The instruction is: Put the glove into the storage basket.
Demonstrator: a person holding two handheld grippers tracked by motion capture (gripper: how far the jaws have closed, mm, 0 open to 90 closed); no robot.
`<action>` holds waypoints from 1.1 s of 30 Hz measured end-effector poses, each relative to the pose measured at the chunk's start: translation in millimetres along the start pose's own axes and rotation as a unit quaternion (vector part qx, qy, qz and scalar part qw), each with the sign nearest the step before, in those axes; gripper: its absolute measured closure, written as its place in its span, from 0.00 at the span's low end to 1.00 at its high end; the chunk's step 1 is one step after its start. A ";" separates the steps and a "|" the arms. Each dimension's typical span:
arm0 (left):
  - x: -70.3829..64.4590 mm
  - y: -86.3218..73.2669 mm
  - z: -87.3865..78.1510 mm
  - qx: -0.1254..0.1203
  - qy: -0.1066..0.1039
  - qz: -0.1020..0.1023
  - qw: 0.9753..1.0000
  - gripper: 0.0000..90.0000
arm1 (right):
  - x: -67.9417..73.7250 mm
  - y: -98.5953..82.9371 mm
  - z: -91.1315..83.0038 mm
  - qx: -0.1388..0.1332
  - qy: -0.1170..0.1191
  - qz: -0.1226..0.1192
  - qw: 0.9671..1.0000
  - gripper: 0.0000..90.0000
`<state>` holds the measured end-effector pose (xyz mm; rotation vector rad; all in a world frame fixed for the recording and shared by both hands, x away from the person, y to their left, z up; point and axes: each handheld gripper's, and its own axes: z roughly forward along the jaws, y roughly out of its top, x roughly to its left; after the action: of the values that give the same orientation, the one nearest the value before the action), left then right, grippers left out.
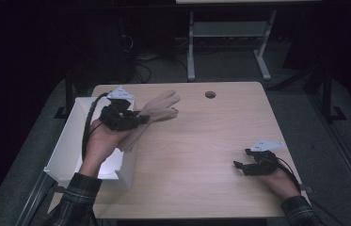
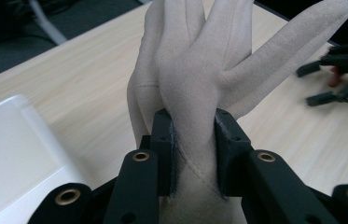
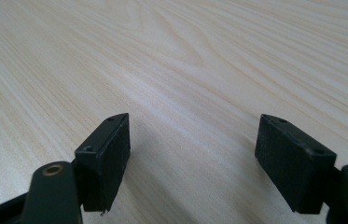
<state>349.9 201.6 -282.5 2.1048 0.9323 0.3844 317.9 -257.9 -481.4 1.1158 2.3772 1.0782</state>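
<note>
A beige fabric glove (image 1: pixel 160 110) is held above the left part of the wooden table (image 1: pixel 196 155), its fingers spread toward the far right. My left gripper (image 1: pixel 141 118) is shut on it near the palm; in the left gripper view the glove (image 2: pixel 195 70) stands pinched between both black jaws of my left gripper (image 2: pixel 194 140). My right gripper (image 1: pixel 238 167) rests low over the table's right front area, jaws wide apart. The right gripper view has my right gripper (image 3: pixel 195 149) open with bare wood between the jaws.
A white open box (image 1: pixel 67 150) stands at the table's left edge, partly under the left hand. A round cable hole (image 1: pixel 210 94) sits near the far edge. Another table's metal legs (image 1: pixel 191 47) stand on the dark floor behind.
</note>
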 end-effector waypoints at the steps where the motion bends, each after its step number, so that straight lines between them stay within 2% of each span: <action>1: 4.8 -3.1 -4.2 -0.001 0.006 -0.004 1.000 0.80 | 0.1 0.0 0.0 0.000 0.000 0.000 1.000 0.29; 6: 28.9 -22.6 -20.9 -0.004 0.032 -0.033 0.999 0.80 | 0.0 0.0 0.0 0.000 0.000 0.000 1.000 0.29; 8: 37.2 -31.4 -26.7 -0.007 0.042 -0.051 0.998 0.80 | 0.0 0.0 0.0 0.000 0.000 0.000 1.000 0.29; 11: 49.6 -45.1 -32.7 -0.004 0.063 -0.065 0.996 0.80 | 0.0 0.0 0.0 0.000 0.000 0.000 1.000 0.29; 17: 70.8 -74.4 -35.6 0.002 0.083 -0.100 0.992 0.80 | 0.1 0.0 0.0 0.001 0.000 0.000 1.000 0.29; 19: 76.3 -84.0 -34.5 0.005 0.090 -0.114 0.989 0.80 | 0.0 0.0 0.0 0.001 0.000 0.000 1.000 0.29; 25: 87.0 -109.8 -21.9 0.032 0.107 -0.131 0.985 0.80 | -0.1 0.0 -0.1 0.001 0.000 0.000 1.000 0.29; 33: 93.6 -130.4 5.6 0.073 0.117 -0.140 0.981 0.79 | -0.1 0.1 -0.1 0.001 -0.001 0.001 1.000 0.29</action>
<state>353.1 321.7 -389.0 2.0483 1.4124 0.4332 317.9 -258.0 -481.3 1.1193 2.3766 1.0737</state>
